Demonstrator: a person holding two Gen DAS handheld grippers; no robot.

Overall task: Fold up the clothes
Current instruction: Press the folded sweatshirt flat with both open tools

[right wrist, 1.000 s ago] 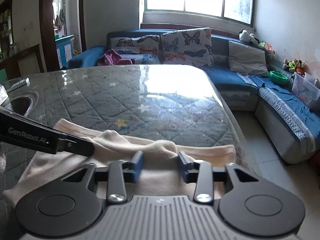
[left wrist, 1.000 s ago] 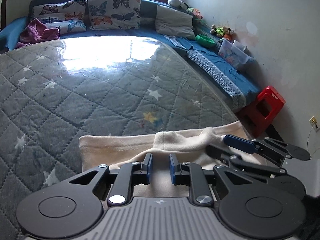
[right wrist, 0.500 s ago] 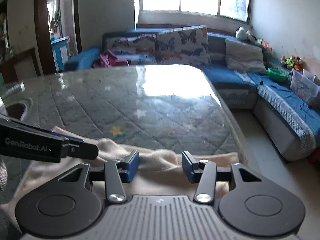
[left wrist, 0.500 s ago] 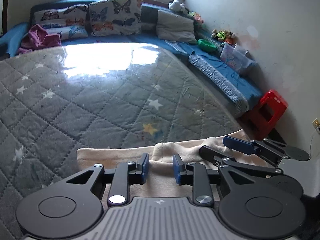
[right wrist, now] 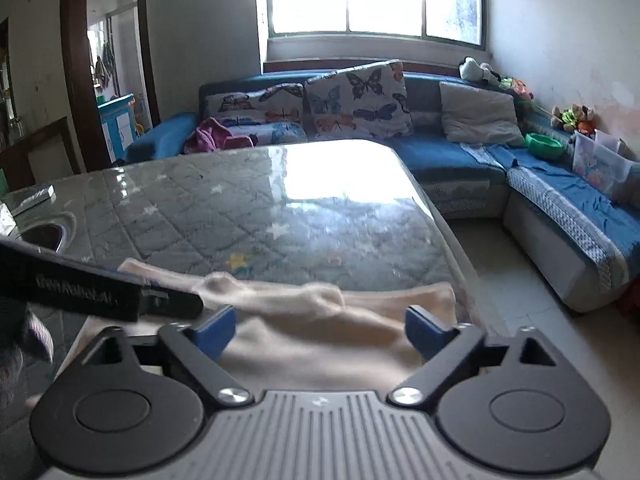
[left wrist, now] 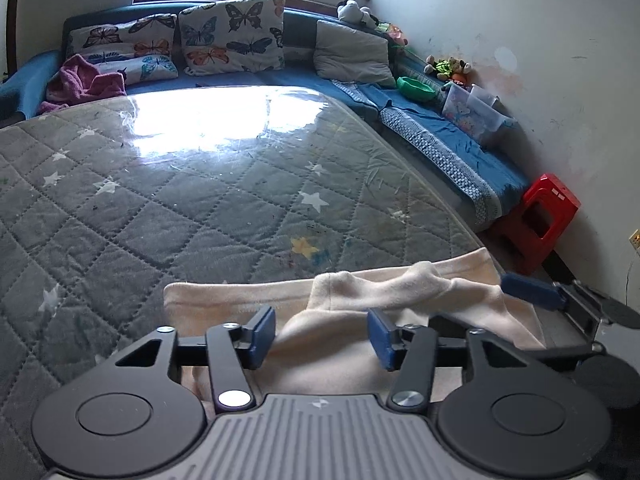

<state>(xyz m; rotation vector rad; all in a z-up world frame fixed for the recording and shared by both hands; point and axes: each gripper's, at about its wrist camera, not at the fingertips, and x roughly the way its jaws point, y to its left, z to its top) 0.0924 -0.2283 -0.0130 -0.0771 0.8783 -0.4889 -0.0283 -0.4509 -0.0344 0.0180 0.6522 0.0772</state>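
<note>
A cream fleece garment (left wrist: 360, 300) lies partly folded on the near edge of the grey quilted table (left wrist: 200, 200). It also shows in the right wrist view (right wrist: 312, 320). My left gripper (left wrist: 322, 338) is open just above the garment's near part, holding nothing. My right gripper (right wrist: 316, 330) is wide open above the garment's right half, holding nothing. The right gripper's blue fingertip (left wrist: 528, 290) shows at the right in the left wrist view. The left gripper's body (right wrist: 100, 296) crosses the left of the right wrist view.
A blue corner sofa (right wrist: 460, 160) with butterfly cushions (left wrist: 232, 36) runs behind and right of the table. A red stool (left wrist: 540, 220) stands by the wall. A pink cloth (left wrist: 84, 80) lies on the sofa. A round recess (right wrist: 44, 236) sits at the table's left.
Both grippers have opened wider and let go of the garment fold. They have drawn back and lifted a little. The garment's raised fold has settled onto the table.
</note>
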